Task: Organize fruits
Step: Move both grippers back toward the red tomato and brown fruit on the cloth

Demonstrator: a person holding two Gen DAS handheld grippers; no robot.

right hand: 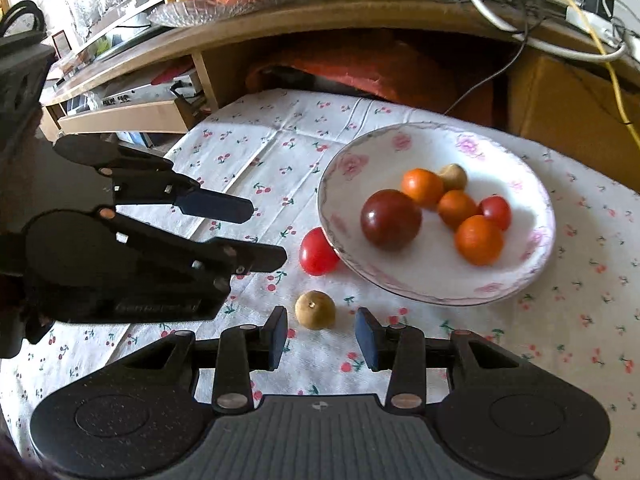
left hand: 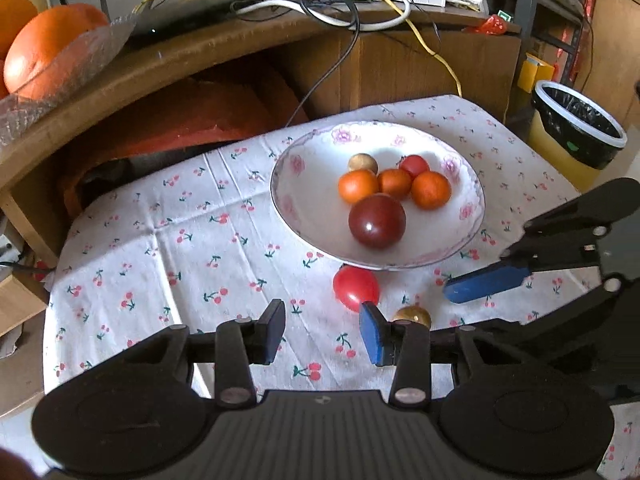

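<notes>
A: Surface: cherry-print tablecloth [right hand: 240,148] is carrying a floral plate [right hand: 532,264] holding six small fruits.

B: Loose: red tomato [right hand: 317,257] is touching the rim; tan fruit [right hand: 315,309] is sitting nearby.

A: Left gripper [left hand: 323,332], right gripper [right hand: 321,334]: both gaping wide, empty.

A wooden desk [left hand: 224,46] curves behind the low table, which wears a cherry-print cloth [left hand: 168,240]. Cables [left hand: 340,4] tangle on the desk, yellow, white and black. A red cushion [left hand: 180,116] sits in the recess below. A yellow bin [left hand: 576,128] with a black liner stands right. Daylight falls bright across the cloth.
</notes>
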